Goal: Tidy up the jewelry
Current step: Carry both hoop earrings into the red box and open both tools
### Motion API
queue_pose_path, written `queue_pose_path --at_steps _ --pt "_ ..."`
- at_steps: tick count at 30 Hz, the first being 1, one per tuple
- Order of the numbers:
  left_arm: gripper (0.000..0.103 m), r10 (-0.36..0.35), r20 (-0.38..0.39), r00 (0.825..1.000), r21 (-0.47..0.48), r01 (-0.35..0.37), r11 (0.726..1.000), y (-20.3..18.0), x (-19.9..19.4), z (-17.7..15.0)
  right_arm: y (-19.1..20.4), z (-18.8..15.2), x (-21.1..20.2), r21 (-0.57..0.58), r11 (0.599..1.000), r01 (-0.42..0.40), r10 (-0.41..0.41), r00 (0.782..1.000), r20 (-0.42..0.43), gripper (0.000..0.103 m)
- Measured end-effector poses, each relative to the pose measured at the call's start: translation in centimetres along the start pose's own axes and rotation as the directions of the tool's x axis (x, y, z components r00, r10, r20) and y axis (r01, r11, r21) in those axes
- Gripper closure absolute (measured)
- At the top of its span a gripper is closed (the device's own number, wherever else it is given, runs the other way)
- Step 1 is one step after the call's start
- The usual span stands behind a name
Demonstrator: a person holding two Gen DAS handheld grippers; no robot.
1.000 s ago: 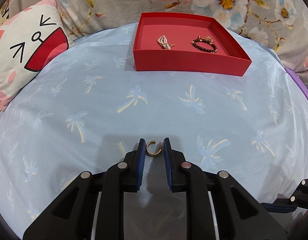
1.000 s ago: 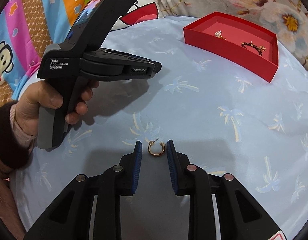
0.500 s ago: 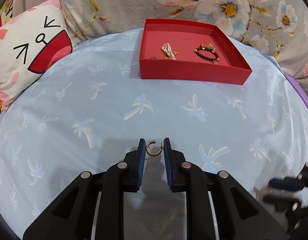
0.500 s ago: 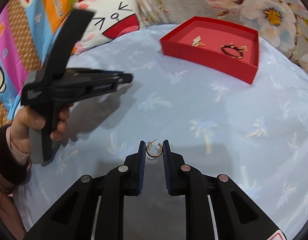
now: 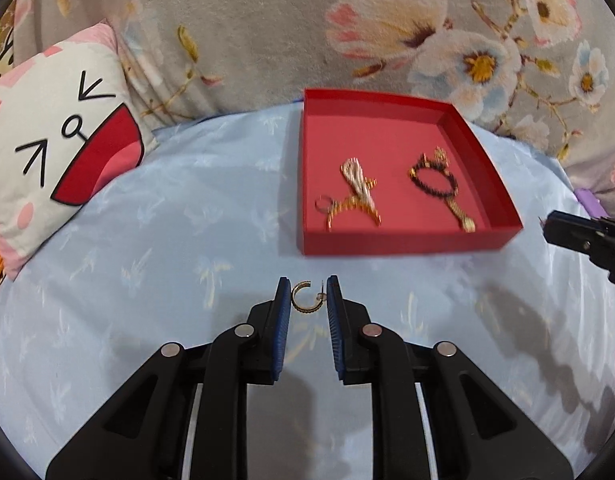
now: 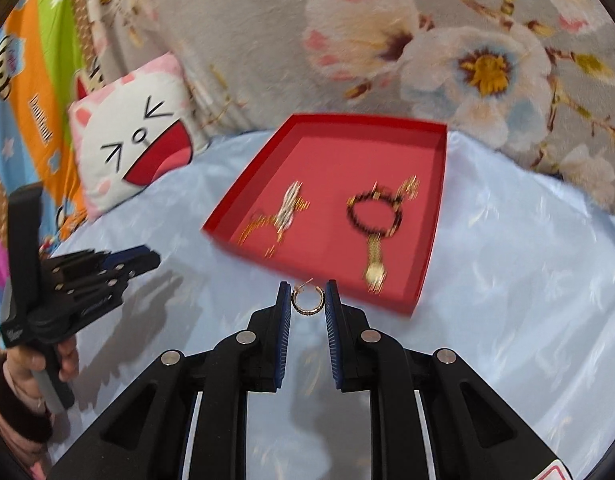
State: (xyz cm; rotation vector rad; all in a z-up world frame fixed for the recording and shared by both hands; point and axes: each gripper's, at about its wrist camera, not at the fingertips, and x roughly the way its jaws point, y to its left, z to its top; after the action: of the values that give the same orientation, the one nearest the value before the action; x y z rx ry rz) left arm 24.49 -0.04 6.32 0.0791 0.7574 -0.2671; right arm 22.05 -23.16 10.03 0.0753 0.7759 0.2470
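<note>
My left gripper (image 5: 307, 294) is shut on a gold hoop earring (image 5: 305, 302), held above the blue sheet just short of the red tray (image 5: 403, 240). My right gripper (image 6: 307, 296) is shut on a second gold hoop earring (image 6: 307, 300), held at the tray's near rim (image 6: 387, 304). In the tray lie a pearl and gold piece (image 5: 357, 190) with a small ring (image 5: 322, 203) and a dark bead bracelet (image 5: 433, 178) with a gold tassel. The right gripper shows at the right edge of the left wrist view (image 5: 587, 236); the left gripper shows at the left of the right wrist view (image 6: 95, 276).
A white cat-face pillow (image 5: 55, 156) lies to the left of the tray. A grey floral blanket (image 5: 427, 32) rises behind the tray. A colourful cartoon blanket (image 6: 27, 80) is at far left. A purple thing (image 5: 589, 202) sits at the right.
Both grippers have moved forward toward the red tray, each with its earring still held. The tray now looks much nearer in both views.
</note>
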Motion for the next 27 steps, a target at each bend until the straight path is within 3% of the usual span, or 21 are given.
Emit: queue_pose_path --at_steps 7,13,19,27 --pt "0.085 0.006 0.053 0.999 0.041 -0.008 0.999 -1.6 3.3 6.8 -1.9 6.5 4.6 0.042 0.997 0.057 -0.059 0.998 0.032 0.087" --pt "0.085 -0.053 0.041 0.998 0.012 0.052 0.999 -2.6 7.6 11.5 -3.7 9.5 9.1 0.068 0.995 0.078 -0.079 0.997 0.009 0.087" --pt "0.085 -0.078 0.014 0.997 -0.006 0.078 0.997 -3.3 11.6 14.4 -4.6 11.1 13.5 0.079 0.992 0.098 -0.094 0.995 -0.044 0.087" --pt "0.085 -0.012 -0.027 1.000 -0.015 0.012 1.000 -3.2 15.3 14.9 -5.3 11.3 16.0 0.072 0.990 0.124 -0.118 0.990 -0.074 0.087"
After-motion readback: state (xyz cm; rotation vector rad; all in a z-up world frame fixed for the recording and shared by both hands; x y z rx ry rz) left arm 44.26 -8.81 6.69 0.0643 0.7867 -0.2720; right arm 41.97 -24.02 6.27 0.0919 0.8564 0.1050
